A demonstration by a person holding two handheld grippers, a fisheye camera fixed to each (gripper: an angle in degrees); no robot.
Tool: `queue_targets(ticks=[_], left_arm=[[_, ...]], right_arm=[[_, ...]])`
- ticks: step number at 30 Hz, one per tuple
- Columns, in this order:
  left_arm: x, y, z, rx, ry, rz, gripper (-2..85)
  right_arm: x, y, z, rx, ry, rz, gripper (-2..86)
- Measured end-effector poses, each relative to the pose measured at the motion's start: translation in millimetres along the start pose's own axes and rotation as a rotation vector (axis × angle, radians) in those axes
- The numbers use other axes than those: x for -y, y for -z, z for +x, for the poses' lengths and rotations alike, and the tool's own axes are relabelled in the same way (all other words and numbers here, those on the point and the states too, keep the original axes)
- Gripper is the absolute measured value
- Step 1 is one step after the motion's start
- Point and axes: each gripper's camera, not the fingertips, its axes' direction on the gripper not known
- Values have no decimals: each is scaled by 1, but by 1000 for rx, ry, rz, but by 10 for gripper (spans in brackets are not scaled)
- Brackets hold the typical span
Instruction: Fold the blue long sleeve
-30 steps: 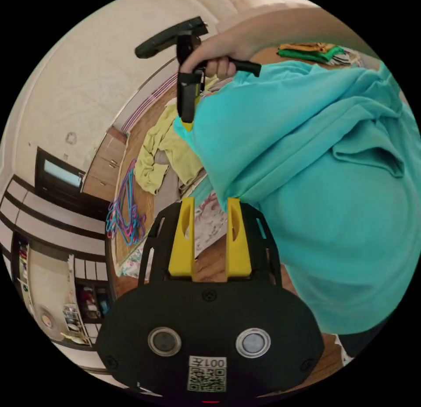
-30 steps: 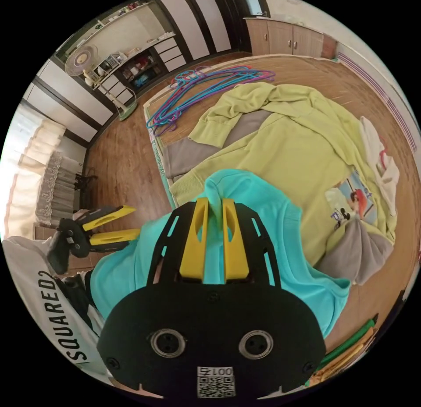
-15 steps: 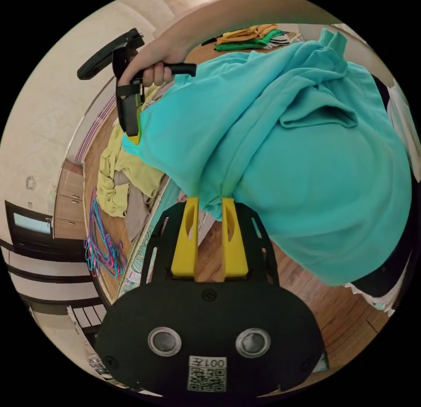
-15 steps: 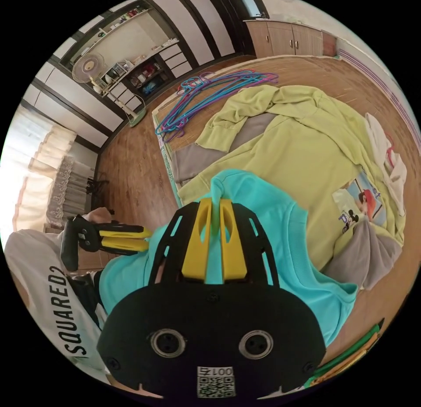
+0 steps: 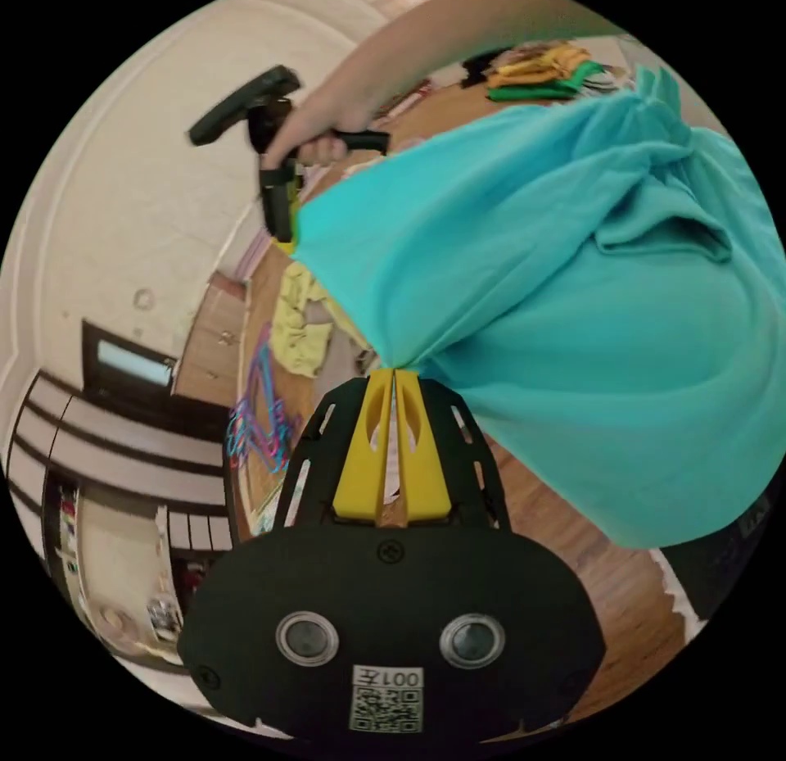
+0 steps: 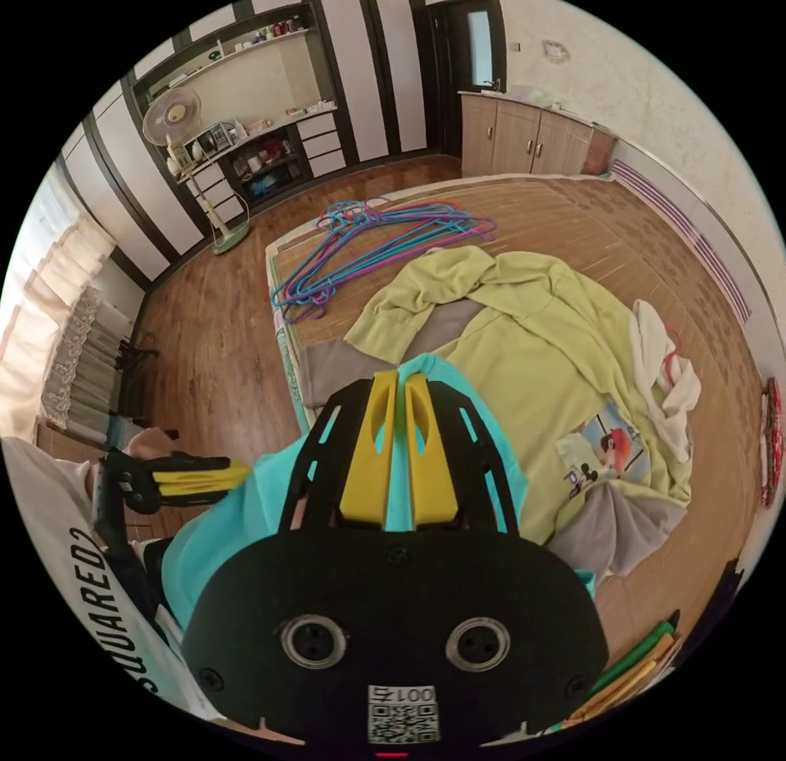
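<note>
You have the left gripper (image 5: 394,374) clamped on one edge of the blue shirt (image 5: 573,302), jaws pressed together with cloth pinched at the tips. The right gripper (image 6: 400,378) pinches another point of it the same way, jaws nearly closed on a ridge of fabric. Held at two points, the shirt hangs stretched in the air between your hands, probably so it can be spread flat for folding. Below lies the mat (image 6: 573,220) with a yellow-green top (image 6: 508,360), hangers (image 6: 377,237) beyond it, and further off a fan (image 6: 173,118)
</note>
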Motion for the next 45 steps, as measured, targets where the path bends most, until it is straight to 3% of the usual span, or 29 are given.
queue_targets(ticks=[4,13,17,21,30,33,36,38,41,45], left_arm=[[-51,38,-54,113,266,53,-10],[-129,-21,-111,-95,520,7,-10],[-163,-27,-126,-166,592,43,-10],[-176,-28,-135,-170,589,62,-10],[-189,-13,-166,-106,595,138,-10],[-205,-4,-177,48,682,79,-10],[-223,-19,-192,-101,778,98,-10],[-208,-42,-189,-221,697,55,-10],[-175,-57,-180,-224,613,16,-9],[-133,-48,-170,-229,511,50,-5]], right_arm=[[31,1,9,42,-9,12,11],[63,-80,15,105,62,-260,30],[47,-48,26,158,32,-181,62],[29,-30,20,223,34,-129,72],[37,-70,-18,99,106,-249,14],[40,-34,-40,-27,160,-137,9],[42,-24,-51,-19,194,-143,9],[41,-44,-56,-47,227,-243,13],[28,-55,-58,-80,278,-353,20],[-5,20,-58,-98,258,-215,29]])
